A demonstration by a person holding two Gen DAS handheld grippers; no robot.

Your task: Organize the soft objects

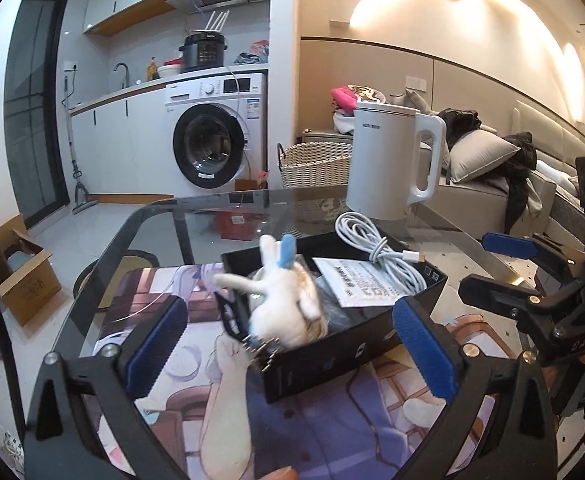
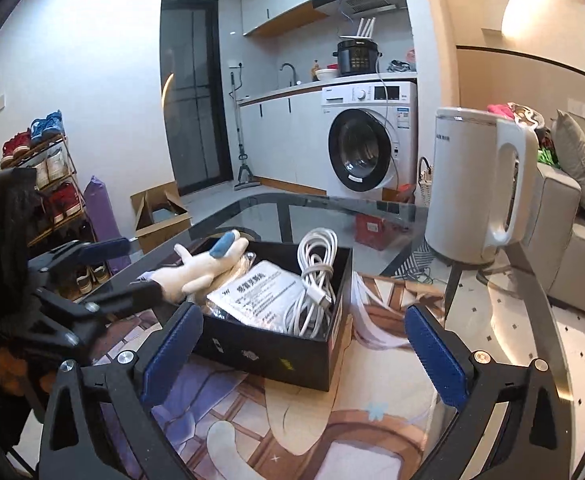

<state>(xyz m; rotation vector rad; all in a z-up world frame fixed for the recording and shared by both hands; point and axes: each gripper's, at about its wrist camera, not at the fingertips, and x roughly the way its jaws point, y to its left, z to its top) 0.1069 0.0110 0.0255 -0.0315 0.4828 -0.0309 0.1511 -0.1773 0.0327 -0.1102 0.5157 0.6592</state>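
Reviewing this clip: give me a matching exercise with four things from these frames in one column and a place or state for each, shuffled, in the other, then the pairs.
Things:
1. plush rabbit
2. white cable
3. white kettle
4. left gripper

Places or states:
A. coiled in the black box
B. upright on the glass table, beyond the box
C. open, holding nothing
D. sticking up over the box's edge

Pairs: 1-D, 2-A, 3-B, 4-C

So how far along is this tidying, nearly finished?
Nearly, it seems. The white cable and a packet lie in the black box. The plush rabbit rests half in at the box edge. Both grippers, left and right, are open, holding nothing.
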